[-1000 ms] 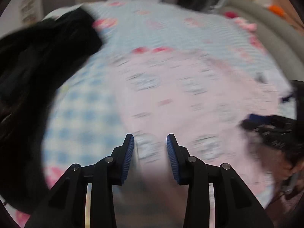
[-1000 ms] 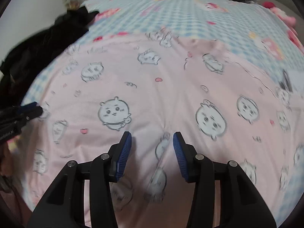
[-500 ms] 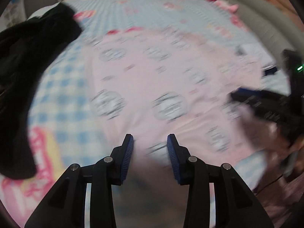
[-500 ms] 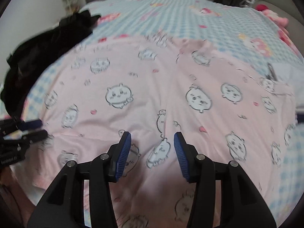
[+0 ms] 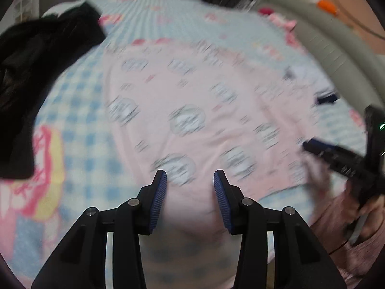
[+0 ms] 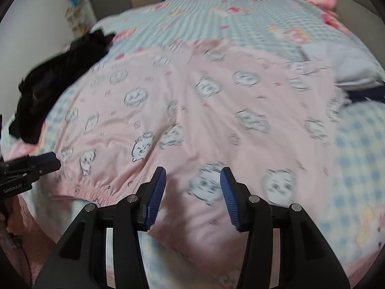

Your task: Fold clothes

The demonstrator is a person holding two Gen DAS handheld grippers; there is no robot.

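Left gripper (image 5: 190, 185): jaws standing partly apart, just been opening, nothing clamped; pink fabric is lying below the gap, blurred. Right gripper (image 6: 193, 183): jaws also parted about halfway, gripping nothing, hovering over the near edge of the bed.

Pink garment (image 6: 192, 110), printed with small cartoon faces, is lying spread flat on the checked blue bedsheet (image 6: 240, 21), reaching from just beneath both grippers toward the middle of the bed. Its gathered hem (image 6: 96, 192) is sitting at the bed's near edge, left of the right gripper.

Black clothing (image 5: 36, 72) is lying heaped at the bed's left edge, apart from the pink garment.

Left view only: grey padded headboard (image 5: 336, 55) curving along the right edge. Right view only: white folded item (image 6: 356, 67) at the right edge, shelves in the far left corner of the room.
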